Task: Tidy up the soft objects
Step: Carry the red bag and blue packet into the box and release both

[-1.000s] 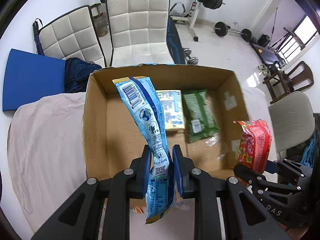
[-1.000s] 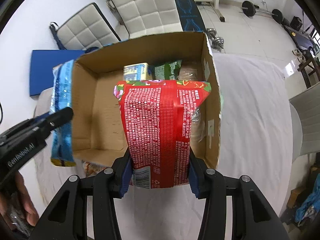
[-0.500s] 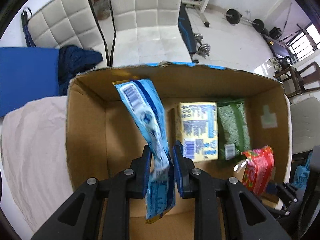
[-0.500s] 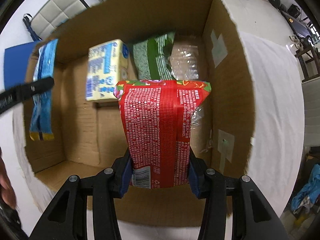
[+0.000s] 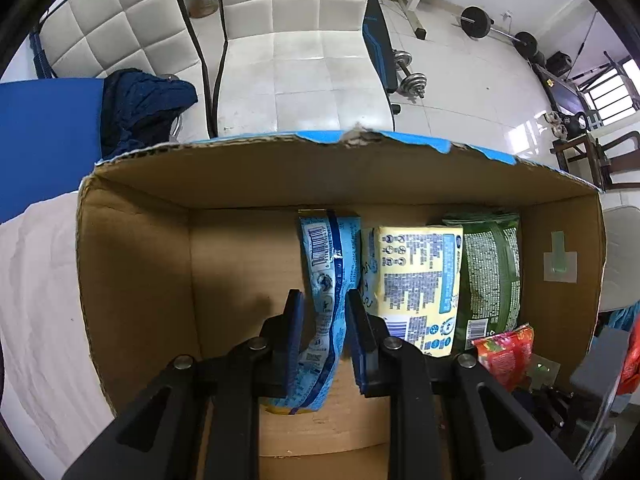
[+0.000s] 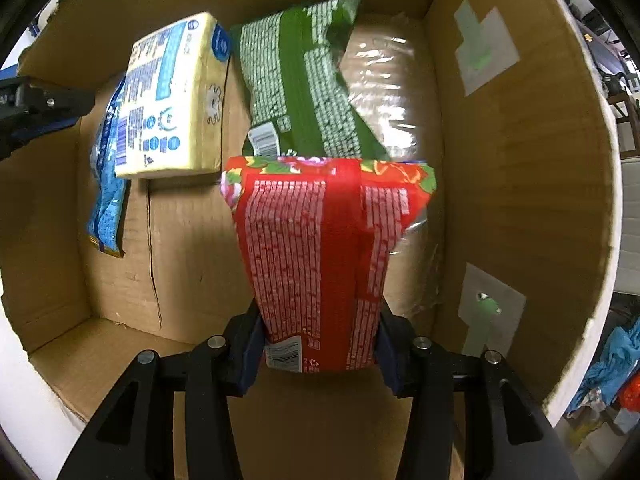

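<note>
The left gripper [image 5: 324, 336] reaches into the cardboard box [image 5: 132, 280] with its jaws set narrowly on either side of a blue packet [image 5: 328, 280]; the packet passes between the pads, its barcode end toward the far wall at 12 o'clock and its yellow-edged end hanging below the fingers at 6 o'clock; whether the pads are pressing it or only flanking it cannot be told for certain, though the packet sits tight between them. Just beside the blue packet, at 3 o'clock of it, lies a yellow pack [image 5: 416, 280] on the box floor; touching that on its right lies a green packet [image 5: 492, 276]; both run lengthwise toward the far wall.

The right gripper [image 6: 320, 344] is clamped on a red packet [image 6: 316, 264], its pads gripping the lower part near the barcode, the packet standing up in front of the camera and held inside the box [image 6: 520, 200]. In the right wrist view the yellow pack [image 6: 172, 96] sits at 10 o'clock, the green packet [image 6: 304, 92] at 12 o'clock, and a clear plastic bag [image 6: 384, 92] lies against the right wall, partly under the green packet; the blue packet [image 6: 106, 184] shows at 9 o'clock beside the yellow pack.

The box rests on a pale cloth [image 5: 36, 300]; beyond it stand two white padded chairs [image 5: 304, 48].
</note>
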`<state>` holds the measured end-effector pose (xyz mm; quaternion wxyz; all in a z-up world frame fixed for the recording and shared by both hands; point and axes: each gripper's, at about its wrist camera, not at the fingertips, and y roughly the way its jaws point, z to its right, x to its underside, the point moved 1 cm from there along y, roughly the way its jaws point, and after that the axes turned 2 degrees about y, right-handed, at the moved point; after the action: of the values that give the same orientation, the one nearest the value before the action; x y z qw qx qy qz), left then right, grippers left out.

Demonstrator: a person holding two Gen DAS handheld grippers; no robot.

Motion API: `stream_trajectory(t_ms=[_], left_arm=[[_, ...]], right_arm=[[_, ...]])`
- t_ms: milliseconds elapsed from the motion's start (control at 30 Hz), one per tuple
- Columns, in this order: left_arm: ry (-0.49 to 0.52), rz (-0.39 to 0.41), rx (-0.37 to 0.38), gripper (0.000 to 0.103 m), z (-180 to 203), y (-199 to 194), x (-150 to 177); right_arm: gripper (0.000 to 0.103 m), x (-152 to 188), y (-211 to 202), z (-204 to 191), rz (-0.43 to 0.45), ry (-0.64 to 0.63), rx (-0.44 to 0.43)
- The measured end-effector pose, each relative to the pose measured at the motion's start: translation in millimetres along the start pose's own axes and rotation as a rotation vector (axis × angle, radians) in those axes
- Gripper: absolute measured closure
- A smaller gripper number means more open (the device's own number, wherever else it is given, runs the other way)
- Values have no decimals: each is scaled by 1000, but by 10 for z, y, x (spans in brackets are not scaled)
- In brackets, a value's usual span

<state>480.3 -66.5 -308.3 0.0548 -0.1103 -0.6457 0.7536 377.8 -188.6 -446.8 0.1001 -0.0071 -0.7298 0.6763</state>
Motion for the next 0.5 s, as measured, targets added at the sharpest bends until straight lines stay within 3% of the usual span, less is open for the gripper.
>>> stream_trajectory(t_ms=[233,500], left_arm=[[17,13,-38,82,39,-144,136],[10,89,-61,64,47,-500,409]], right_arm=[[36,-26,16,-8,6,10,-8],[32,67,-400,-171,65,-4,-17]])
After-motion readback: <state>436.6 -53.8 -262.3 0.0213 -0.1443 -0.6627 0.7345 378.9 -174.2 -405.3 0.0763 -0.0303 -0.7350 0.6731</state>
